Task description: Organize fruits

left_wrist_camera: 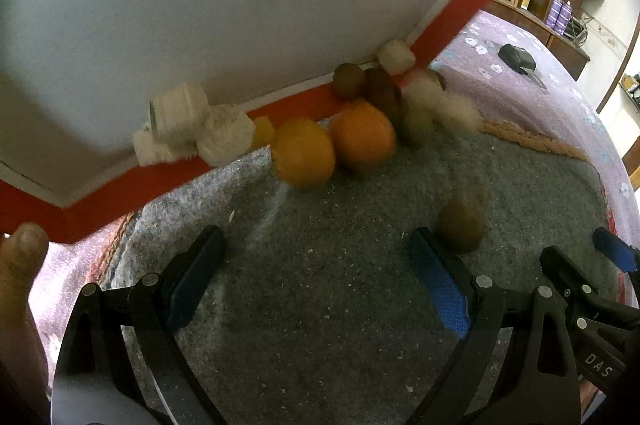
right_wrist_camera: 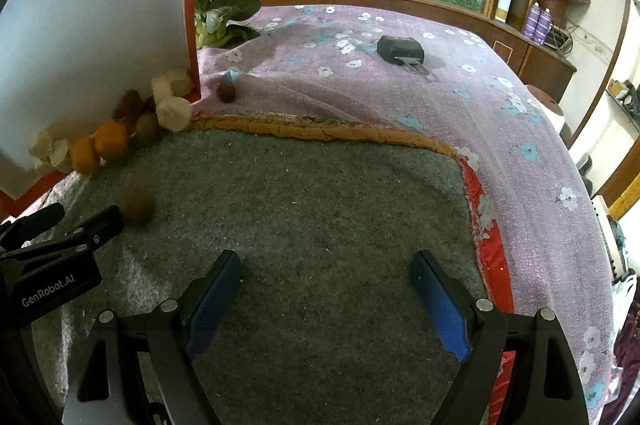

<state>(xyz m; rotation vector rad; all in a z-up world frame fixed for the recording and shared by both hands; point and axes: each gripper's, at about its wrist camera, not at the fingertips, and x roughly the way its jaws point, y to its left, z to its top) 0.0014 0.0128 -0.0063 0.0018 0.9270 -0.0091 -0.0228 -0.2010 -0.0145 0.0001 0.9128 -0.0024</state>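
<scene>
Two oranges (left_wrist_camera: 332,149) lie on the grey mat (left_wrist_camera: 320,285) against the white wall, with several brown kiwis (left_wrist_camera: 368,85) and white foam-netted fruits (left_wrist_camera: 192,125) beside them. One loose kiwi (left_wrist_camera: 460,225) lies just ahead of my left gripper's right fingertip. My left gripper (left_wrist_camera: 316,245) is open and empty. My right gripper (right_wrist_camera: 326,269) is open and empty over bare mat; the fruit row (right_wrist_camera: 108,137) and the loose kiwi (right_wrist_camera: 136,205) are to its left. One small brown fruit (right_wrist_camera: 226,91) lies on the purple cover.
A white wall with red trim (left_wrist_camera: 160,177) borders the mat. A purple floral bedcover (right_wrist_camera: 400,85) surrounds it, with a black object (right_wrist_camera: 400,51) on it. Leafy greens (right_wrist_camera: 224,13) sit by the wall corner. A wooden headboard and shelves stand behind.
</scene>
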